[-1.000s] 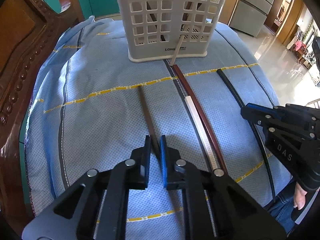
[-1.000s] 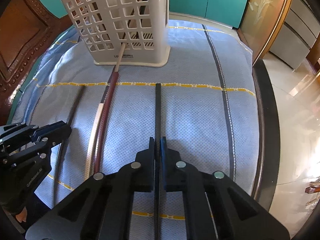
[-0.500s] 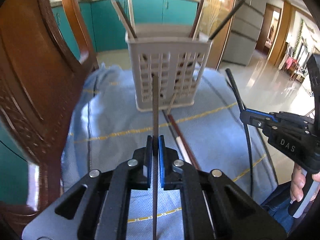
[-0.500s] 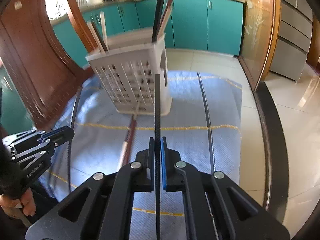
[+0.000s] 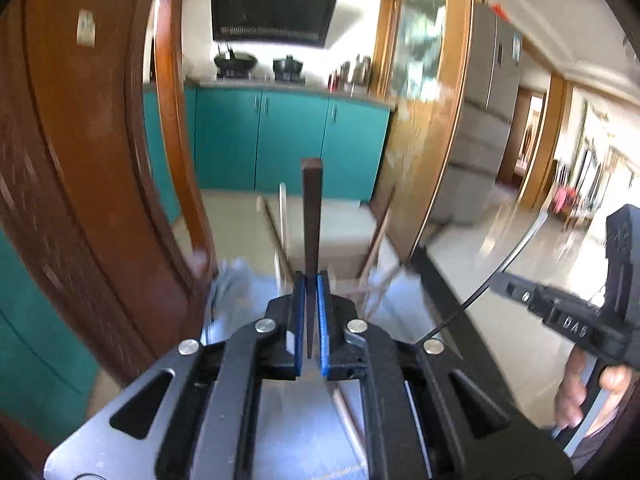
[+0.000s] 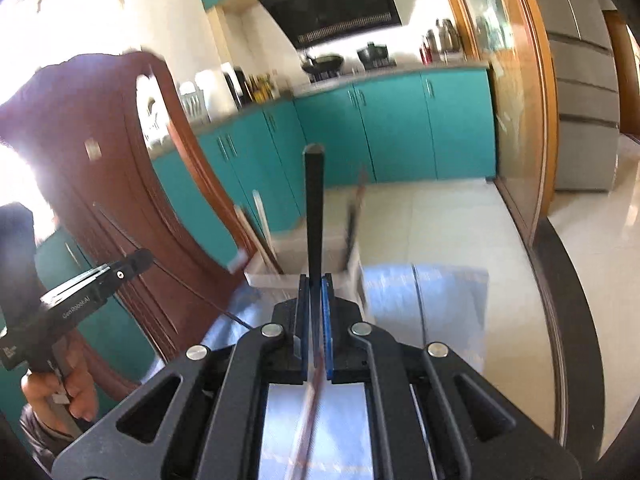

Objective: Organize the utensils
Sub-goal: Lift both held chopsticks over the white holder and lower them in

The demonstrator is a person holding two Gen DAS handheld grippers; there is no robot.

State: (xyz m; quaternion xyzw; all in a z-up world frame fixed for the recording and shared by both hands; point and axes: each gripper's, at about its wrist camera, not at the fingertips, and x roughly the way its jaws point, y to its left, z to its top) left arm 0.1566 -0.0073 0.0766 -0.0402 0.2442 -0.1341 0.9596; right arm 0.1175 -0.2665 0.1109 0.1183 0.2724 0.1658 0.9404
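Both grippers have risen off the blue tablecloth since a second ago, each carrying its chopstick up with it, so the kitchen now fills the view where cloth did. Left gripper (image 5: 308, 280) is clamped tight on a dark brown chopstick (image 5: 311, 216), which stands up between the blue pads. Right gripper (image 6: 316, 280) is likewise closed on a black chopstick (image 6: 314, 204), pointing upward. Just beyond both, the white utensil basket (image 6: 292, 250) sits on the tablecloth (image 6: 448, 304) with several chopsticks leaning inside. Behind stand a carved wooden chair (image 5: 80, 200) and teal cabinets (image 6: 400, 128).
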